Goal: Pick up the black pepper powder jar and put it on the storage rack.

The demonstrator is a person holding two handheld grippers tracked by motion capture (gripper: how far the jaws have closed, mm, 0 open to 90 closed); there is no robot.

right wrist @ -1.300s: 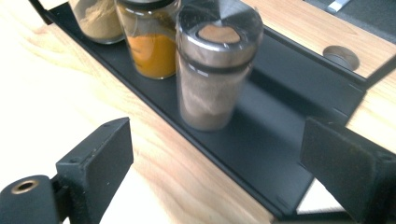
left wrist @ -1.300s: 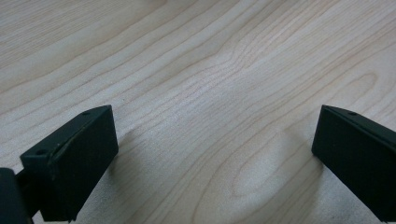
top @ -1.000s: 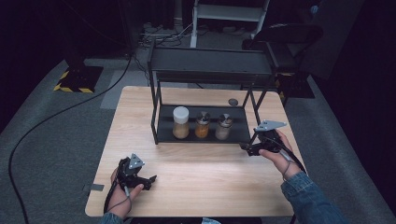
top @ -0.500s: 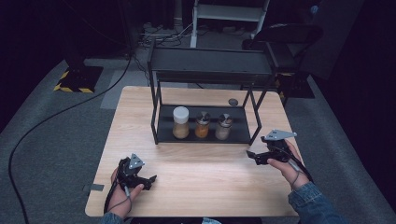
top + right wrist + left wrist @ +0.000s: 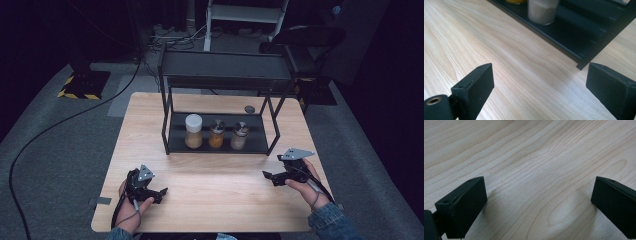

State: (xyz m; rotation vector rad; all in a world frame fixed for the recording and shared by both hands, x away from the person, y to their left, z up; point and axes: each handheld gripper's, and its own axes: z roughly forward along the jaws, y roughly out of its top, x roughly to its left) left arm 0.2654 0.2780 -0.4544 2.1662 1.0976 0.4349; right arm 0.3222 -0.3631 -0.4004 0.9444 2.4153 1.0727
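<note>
left claw [image 5: 159, 192]: sitting low over the table [image 5: 220, 200] near the front left corner, jaws spread wide, nothing but bare wood between them in the left gripper view.

right claw [image 5: 269, 177]: hanging just off the rack's [image 5: 220, 145] front right leg, jaws gaping wide too and pinching nothing. In the right gripper view it's looking at plain tabletop, with the rack's bottom shelf running across just ahead of the jaws.

pale jar [image 5: 239, 135]: the closest jar to the right claw, standing on the bottom shelf ahead of it and a bit to its left; you're seeing its base at the top of the right gripper view [image 5: 541, 11].

orange jar [image 5: 216, 134]: standing next to the pale one, further from the right claw.

white-lid jar [image 5: 193, 131]: last in the row, the tallest, farthest from the right claw and well ahead of the left one.

disc [image 5: 249, 109]: small dark round thing lying on the table behind the rack, well past both claws.
</note>
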